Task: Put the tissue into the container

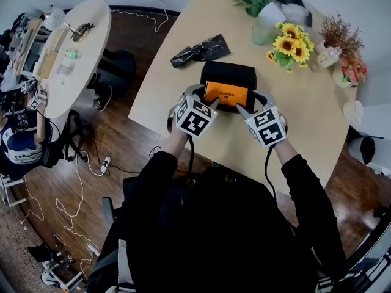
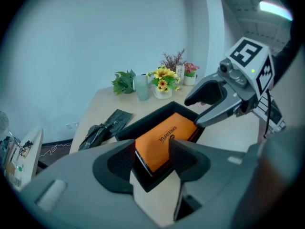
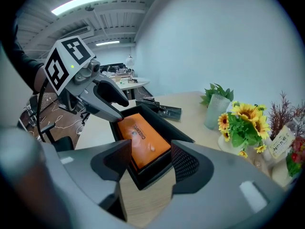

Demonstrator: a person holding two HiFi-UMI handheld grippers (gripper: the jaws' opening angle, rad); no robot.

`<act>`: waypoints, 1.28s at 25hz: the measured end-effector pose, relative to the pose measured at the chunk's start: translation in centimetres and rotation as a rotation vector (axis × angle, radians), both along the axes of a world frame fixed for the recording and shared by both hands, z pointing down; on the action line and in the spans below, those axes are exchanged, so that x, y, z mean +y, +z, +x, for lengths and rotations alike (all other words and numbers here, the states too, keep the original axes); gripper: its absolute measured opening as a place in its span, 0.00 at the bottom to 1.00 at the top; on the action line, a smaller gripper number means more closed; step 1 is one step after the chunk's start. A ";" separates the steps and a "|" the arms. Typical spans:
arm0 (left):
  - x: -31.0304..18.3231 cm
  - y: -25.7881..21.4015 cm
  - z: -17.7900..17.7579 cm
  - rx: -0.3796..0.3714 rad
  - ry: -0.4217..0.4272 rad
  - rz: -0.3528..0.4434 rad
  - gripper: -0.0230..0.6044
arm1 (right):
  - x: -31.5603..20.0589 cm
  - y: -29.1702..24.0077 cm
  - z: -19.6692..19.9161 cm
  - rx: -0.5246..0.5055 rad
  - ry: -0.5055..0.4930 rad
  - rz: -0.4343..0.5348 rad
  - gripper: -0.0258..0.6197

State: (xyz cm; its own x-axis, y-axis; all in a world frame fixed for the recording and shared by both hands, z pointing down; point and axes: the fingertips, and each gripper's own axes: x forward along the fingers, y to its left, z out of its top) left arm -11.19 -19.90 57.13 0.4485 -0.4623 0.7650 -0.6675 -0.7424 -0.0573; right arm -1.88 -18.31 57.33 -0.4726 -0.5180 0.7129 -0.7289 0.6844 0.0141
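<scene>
A black open container (image 1: 229,69) stands on the light wooden table near its front edge. An orange tissue pack (image 1: 227,94) lies inside it. My left gripper (image 1: 204,99) is at the pack's left end. In the left gripper view the pack (image 2: 164,137) fills the gap between the pads, so the left gripper (image 2: 150,159) looks shut on it. My right gripper (image 1: 247,102) hovers over the right end. Its jaws (image 3: 150,159) stand open, with the pack (image 3: 143,140) and the container's wall (image 3: 181,135) below them, untouched.
A crumpled black plastic wrapper (image 1: 200,49) lies behind the container. Sunflowers (image 1: 292,44), a leafy plant in a glass (image 1: 263,5) and a vase of dried flowers (image 1: 339,47) crowd the far right. A round table (image 1: 73,47) with clutter stands across the floor at left.
</scene>
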 end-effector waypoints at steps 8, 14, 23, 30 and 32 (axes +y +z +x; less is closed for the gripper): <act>1.0 -4.0 3.2 0.096 0.009 0.095 0.36 | 0.8 -3.5 0.8 -0.047 0.015 0.086 0.44; 3.2 -8.1 7.9 0.170 0.067 0.168 0.36 | 2.2 -6.8 3.3 -0.078 0.054 0.162 0.43; 9.9 -16.7 13.8 0.342 0.132 0.301 0.36 | 7.8 -14.3 10.8 -0.190 0.235 0.322 0.41; 15.6 -22.0 15.1 0.511 0.171 0.393 0.36 | 14.2 -20.7 17.7 -0.290 0.449 0.518 0.35; 17.1 -22.9 15.0 0.532 0.197 0.438 0.36 | 16.1 -21.9 18.9 -0.292 0.486 0.570 0.35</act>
State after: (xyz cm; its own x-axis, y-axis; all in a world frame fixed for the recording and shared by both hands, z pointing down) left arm 3.79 -2.84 34.24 0.8156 -0.5491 0.1826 -0.5440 -0.8351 -0.0816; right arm 17.00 -2.23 35.42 -0.2273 -0.9607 0.1590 -0.9716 0.2347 0.0291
